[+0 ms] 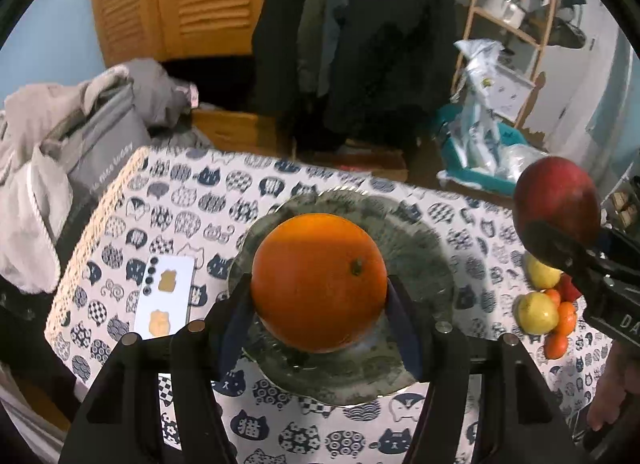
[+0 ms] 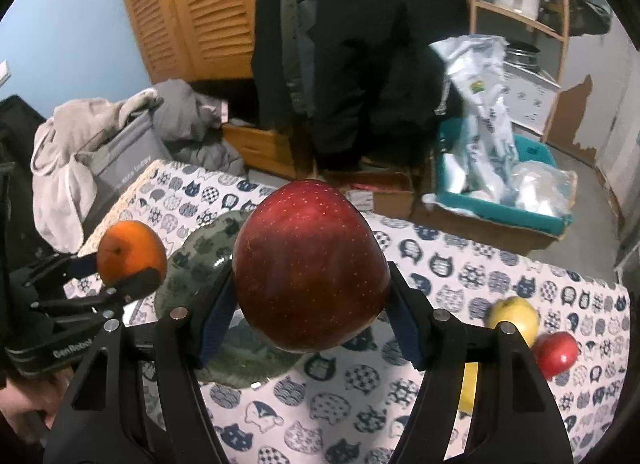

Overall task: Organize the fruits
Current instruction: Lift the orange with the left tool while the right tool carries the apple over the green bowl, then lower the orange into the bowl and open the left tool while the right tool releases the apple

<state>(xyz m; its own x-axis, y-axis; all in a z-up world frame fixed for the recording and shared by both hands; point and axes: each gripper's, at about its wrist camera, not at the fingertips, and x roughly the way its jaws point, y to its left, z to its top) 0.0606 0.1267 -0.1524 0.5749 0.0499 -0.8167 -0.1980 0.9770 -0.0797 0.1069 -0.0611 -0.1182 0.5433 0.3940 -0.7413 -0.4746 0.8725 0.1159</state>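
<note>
Two yellow fruits (image 2: 476, 380) half-hidden behind gripper (image 2: 312, 304)

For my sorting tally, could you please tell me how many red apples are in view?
2. One red apple is held in the right gripper; the other lies on the table beside a yellow fruit. Others may be hidden.

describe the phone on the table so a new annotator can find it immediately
Start at the table with the cat-print cloth, then the dark green plate near its middle. The phone lies flat on the cloth left of that plate, back side up. It is the only white rectangle there, with a column of dark camera lenses and two tan stickers; everything else nearby is round fruit.
</note>
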